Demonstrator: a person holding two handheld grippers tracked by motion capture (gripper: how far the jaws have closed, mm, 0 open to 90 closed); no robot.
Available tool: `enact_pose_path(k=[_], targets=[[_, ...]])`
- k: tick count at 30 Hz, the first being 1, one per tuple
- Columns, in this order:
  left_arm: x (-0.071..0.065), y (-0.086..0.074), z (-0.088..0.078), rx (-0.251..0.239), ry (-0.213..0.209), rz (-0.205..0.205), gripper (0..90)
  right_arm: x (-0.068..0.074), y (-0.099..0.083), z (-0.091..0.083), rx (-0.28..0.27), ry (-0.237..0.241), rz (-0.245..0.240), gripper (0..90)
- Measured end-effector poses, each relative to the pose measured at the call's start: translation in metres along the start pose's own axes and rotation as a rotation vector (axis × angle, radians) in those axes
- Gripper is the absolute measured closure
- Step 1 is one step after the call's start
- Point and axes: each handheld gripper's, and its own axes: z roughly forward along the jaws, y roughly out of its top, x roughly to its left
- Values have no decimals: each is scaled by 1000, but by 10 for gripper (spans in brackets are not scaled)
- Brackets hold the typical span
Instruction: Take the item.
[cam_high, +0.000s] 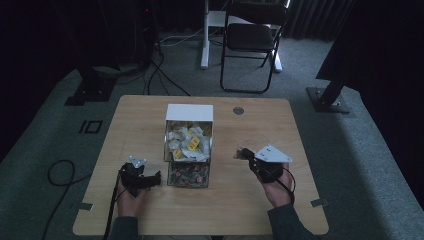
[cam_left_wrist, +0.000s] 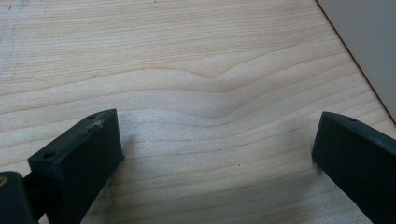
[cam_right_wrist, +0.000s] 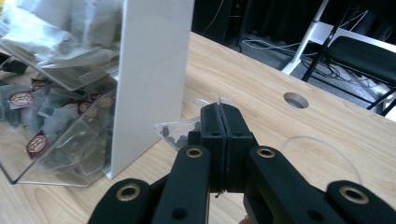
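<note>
At the lower right of the high view, the right gripper (cam_high: 243, 153) has its jaws clenched on a small clear packet (cam_right_wrist: 180, 131); in the right gripper view the packet sticks out left of the closed jaws, just beside the white wall of the clear box (cam_right_wrist: 149, 79) of tea bags (cam_right_wrist: 35, 107). The box stands mid-frame in the high view on the counter (cam_high: 250, 125). The left gripper (cam_high: 152, 179), lower left, lies near the box with its jaws released over bare wood

A clear tea-bag packet (cam_right_wrist: 175, 130) hangs pinched beside the white-walled dispenser (cam_right_wrist: 149, 70).
</note>
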Motion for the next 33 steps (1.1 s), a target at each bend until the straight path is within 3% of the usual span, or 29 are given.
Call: enact_pose_path(k=[33], targets=[[0, 0, 0, 0, 0, 0, 20, -44, -5, 13, 31, -90, 76, 899]])
